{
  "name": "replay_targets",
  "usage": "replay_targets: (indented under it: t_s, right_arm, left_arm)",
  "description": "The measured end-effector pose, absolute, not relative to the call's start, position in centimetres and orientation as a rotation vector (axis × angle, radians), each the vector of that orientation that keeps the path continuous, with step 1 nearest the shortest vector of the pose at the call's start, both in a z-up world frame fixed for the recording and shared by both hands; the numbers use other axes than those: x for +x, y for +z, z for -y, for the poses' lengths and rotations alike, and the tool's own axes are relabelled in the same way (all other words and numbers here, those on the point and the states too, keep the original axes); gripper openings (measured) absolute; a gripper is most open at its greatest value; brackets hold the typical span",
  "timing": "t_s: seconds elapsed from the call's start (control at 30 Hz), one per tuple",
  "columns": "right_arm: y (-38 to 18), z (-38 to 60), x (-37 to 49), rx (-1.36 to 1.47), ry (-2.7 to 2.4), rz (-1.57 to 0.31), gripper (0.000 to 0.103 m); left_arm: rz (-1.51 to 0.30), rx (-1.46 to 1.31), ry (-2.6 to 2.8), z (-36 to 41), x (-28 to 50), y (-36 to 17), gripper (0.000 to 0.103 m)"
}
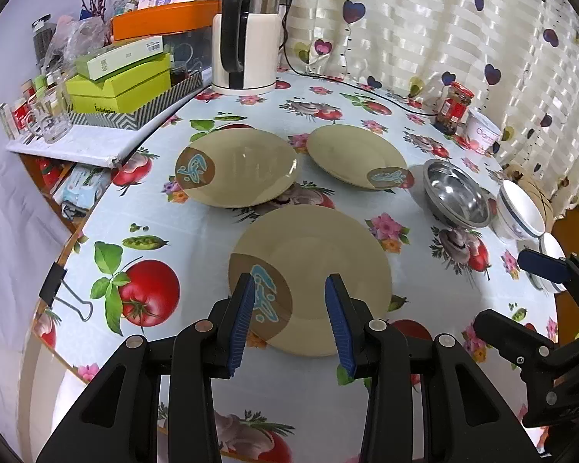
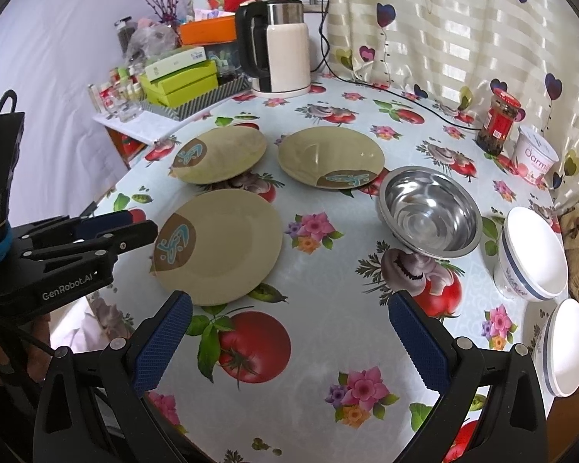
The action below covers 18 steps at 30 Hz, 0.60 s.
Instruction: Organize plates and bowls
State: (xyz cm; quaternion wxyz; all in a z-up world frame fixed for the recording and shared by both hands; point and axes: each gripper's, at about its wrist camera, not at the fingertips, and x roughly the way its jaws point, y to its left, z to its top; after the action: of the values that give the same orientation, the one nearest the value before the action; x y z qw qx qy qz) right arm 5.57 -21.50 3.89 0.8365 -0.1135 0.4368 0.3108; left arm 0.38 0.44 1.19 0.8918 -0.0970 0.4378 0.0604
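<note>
Three tan plates lie flat on the table (image 2: 328,328), apart from one another: the near plate (image 1: 312,277) toward the left edge, the far-left plate (image 1: 237,168) and the far-right plate (image 1: 357,156) side by side behind it, toward the back edge. Each bears a brown patch with a blue mark. A steel bowl (image 2: 430,212) stands just right of the far-right plate. Along the right edge sit a white bowl (image 2: 532,254) with a blue band and, nearer the front corner, a second white dish (image 2: 565,347), probably another bowl, though only part of it shows. The left gripper (image 1: 290,308) hovers above the near plate's front rim, jaws apart and empty. The right gripper (image 2: 289,335) hangs over bare tablecloth near the front edge, jaws spread wide, gripping nothing. An electric kettle (image 1: 247,42) stands at the back edge; a red-lidded jar (image 2: 498,123) and a yoghurt tub (image 2: 534,154) stand toward the back right corner.
</note>
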Motion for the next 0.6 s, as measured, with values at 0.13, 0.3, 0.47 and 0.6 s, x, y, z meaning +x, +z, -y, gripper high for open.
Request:
replay_targets:
  t_s: [0.13, 0.3, 0.47, 0.6]
  right_arm:
    - [3.7, 21.3, 5.7, -0.246, 0.659, -0.930, 0.101]
    - [3.4, 20.8, 6.3, -0.249, 0.661, -0.941, 0.101]
    - [3.0, 20.9, 6.8, -0.233, 0.658, -0.950, 0.101]
    - [2.8, 20.7, 7.1, -0.234, 0.659, -0.957, 0.093]
  left_arm:
    - [-0.914, -0.212, 0.122, -0.7, 0.6, 1.0, 0.039]
    - [-0.917, -0.219, 0.120, -0.9, 0.8, 0.7, 0.039]
    - [-0.920, -0.232, 0.118, -1.2, 1.1, 0.5, 0.039]
    - [-0.926, -0.244, 0.125, -1.6, 1.2, 0.2, 0.039]
